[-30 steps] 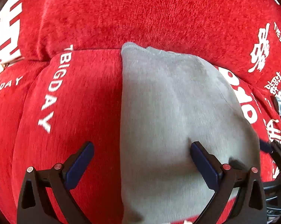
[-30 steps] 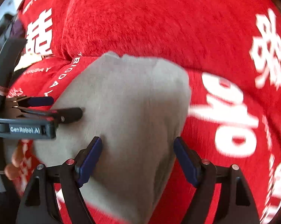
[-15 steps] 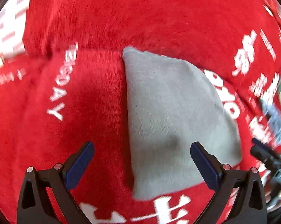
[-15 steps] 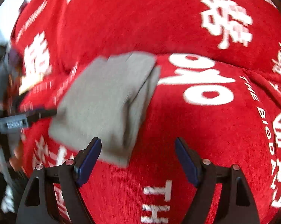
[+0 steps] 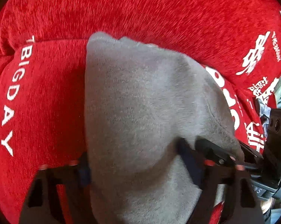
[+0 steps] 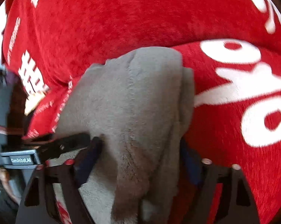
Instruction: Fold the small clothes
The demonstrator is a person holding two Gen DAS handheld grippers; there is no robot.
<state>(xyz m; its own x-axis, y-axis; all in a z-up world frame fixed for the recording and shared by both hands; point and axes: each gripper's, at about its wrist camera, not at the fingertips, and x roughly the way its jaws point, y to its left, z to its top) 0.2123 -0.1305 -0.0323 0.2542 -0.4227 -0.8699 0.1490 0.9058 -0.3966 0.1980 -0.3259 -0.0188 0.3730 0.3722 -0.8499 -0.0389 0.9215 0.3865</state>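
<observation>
Two tools are on the grey garment (image 5: 144, 100) at once, so you have it gripped along its near edge while the rest lies folded on the red cushion (image 5: 47, 97), its far end reaching the seam where the backrest rises. Your left tool (image 5: 134, 169) has its fingers closed in around a bunched width of cloth, and your right tool (image 6: 140, 158) does the same from the other side (its neighbour's black tip sits just beside its left finger). Holding both near corners probably lets you carry that edge over evenly. Motion blur makes it hard to say how firmly either pad bites. Layered edges show on the garment's right side, so some folding looks done already.
</observation>
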